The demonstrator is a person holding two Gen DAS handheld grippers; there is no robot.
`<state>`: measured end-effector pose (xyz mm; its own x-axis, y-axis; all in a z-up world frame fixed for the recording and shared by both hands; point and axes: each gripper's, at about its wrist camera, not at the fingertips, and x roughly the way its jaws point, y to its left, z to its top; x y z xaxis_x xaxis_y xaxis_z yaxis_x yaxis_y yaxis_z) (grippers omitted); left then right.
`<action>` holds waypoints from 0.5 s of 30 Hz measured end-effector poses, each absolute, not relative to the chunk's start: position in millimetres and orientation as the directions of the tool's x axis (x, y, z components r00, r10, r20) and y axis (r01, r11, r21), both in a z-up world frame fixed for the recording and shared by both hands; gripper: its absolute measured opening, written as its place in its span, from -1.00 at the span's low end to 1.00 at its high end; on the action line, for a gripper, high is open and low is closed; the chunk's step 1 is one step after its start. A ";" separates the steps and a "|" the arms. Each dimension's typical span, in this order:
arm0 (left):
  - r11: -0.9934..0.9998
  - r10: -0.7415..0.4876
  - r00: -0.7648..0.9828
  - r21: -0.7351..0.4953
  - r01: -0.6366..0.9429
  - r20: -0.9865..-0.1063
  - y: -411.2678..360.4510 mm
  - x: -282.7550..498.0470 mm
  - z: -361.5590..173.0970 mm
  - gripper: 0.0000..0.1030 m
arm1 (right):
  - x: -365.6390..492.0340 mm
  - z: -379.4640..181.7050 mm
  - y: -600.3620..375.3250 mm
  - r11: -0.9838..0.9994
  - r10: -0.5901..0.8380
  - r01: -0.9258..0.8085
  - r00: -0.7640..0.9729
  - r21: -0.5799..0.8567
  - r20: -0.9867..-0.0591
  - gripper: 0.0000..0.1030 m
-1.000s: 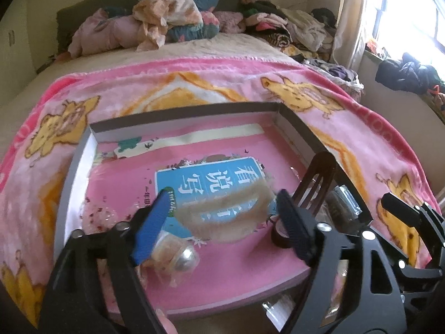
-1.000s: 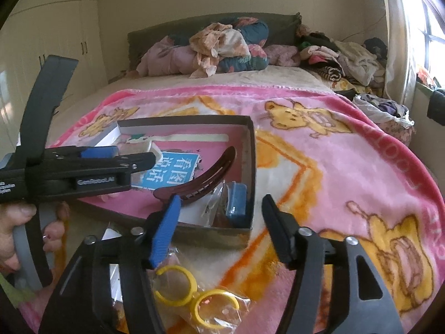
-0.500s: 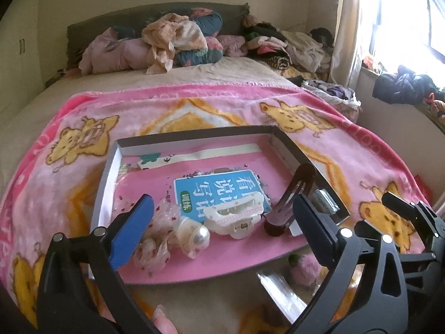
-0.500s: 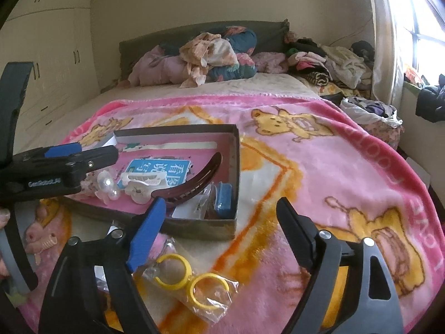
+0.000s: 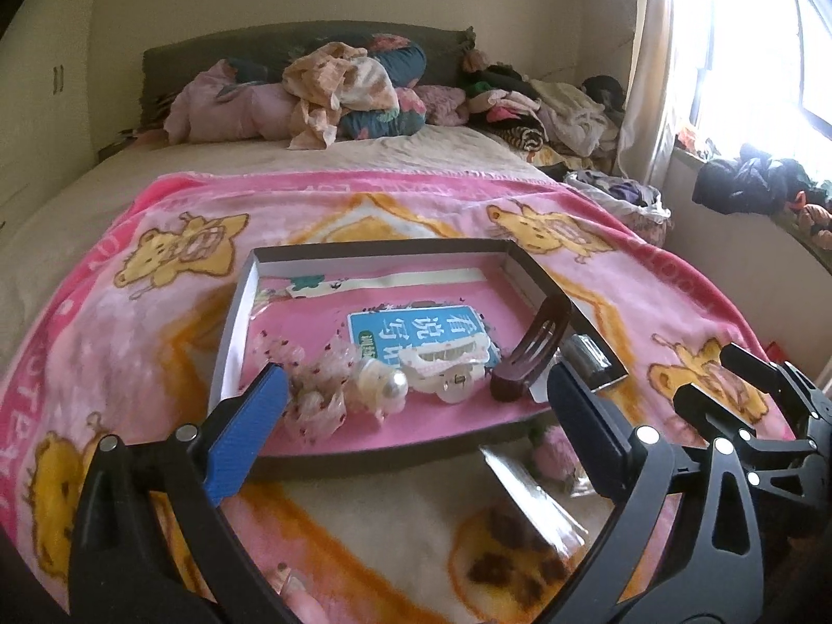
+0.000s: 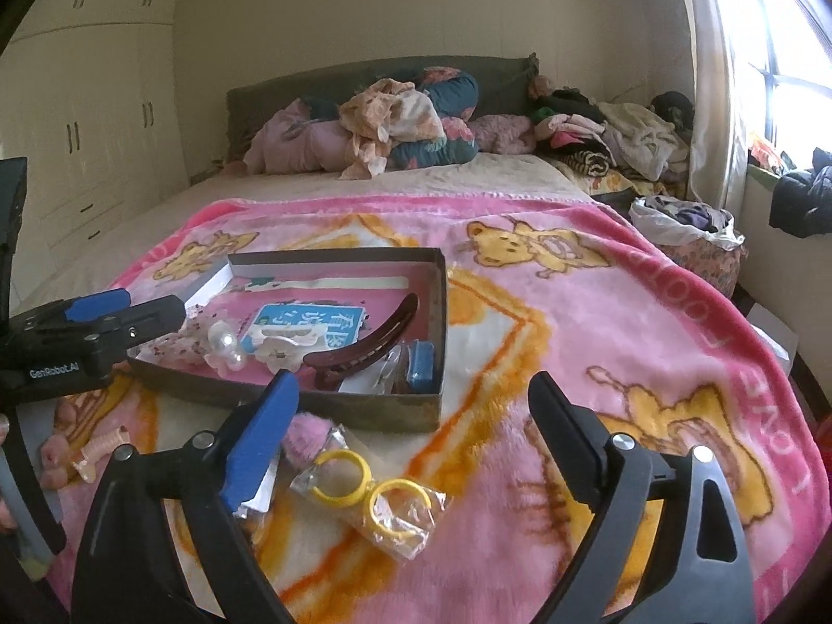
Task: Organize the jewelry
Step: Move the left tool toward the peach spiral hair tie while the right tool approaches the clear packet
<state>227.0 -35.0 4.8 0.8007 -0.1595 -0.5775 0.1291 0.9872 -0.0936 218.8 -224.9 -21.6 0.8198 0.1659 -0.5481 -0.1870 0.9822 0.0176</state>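
A shallow cardboard box with a pink floor lies on the bear-print blanket. In it lie a white claw clip, a pearl bow in a lace wrapper, a brown hair clip leaning on the right wall, and a blue piece. My left gripper hovers open before the box's near edge, holding nothing. My right gripper hangs above two yellow rings in a clear bag on the blanket; its jaws are opening and hold nothing. A pink pom-pom lies beside the bag.
A peach spiral hair tie lies on the blanket at the left by the person's fingers. Clear packets lie in front of the box. Piled bedding and clothes fill the bed's head; a wardrobe stands left, a window right.
The white claw clip went from between the left fingers to the box floor. The left gripper opened wide and drew back and up. The right gripper opened wider and backed away from the box.
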 end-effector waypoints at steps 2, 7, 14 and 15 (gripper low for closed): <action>0.988 -0.156 0.805 -0.095 0.124 -0.572 -32.8 220.2 5.4 0.77 | 213.7 -20.9 -224.0 0.982 0.167 -0.190 0.821 0.014 -0.546 0.70; 0.987 -0.157 0.809 -0.105 0.118 -0.566 -27.8 207.2 5.7 0.77 | 203.2 -19.8 -221.2 0.980 0.169 -0.197 0.823 0.005 -0.543 0.71; 0.988 -0.148 0.816 -0.111 0.104 -0.558 -19.3 189.4 2.7 0.77 | 191.2 -18.2 -216.6 0.977 0.177 -0.213 0.825 -0.005 -0.537 0.71; 0.989 -0.142 0.818 -0.108 0.099 -0.558 -17.6 186.3 2.0 0.77 | 189.0 -18.5 -215.5 0.976 0.180 -0.216 0.824 -0.004 -0.537 0.71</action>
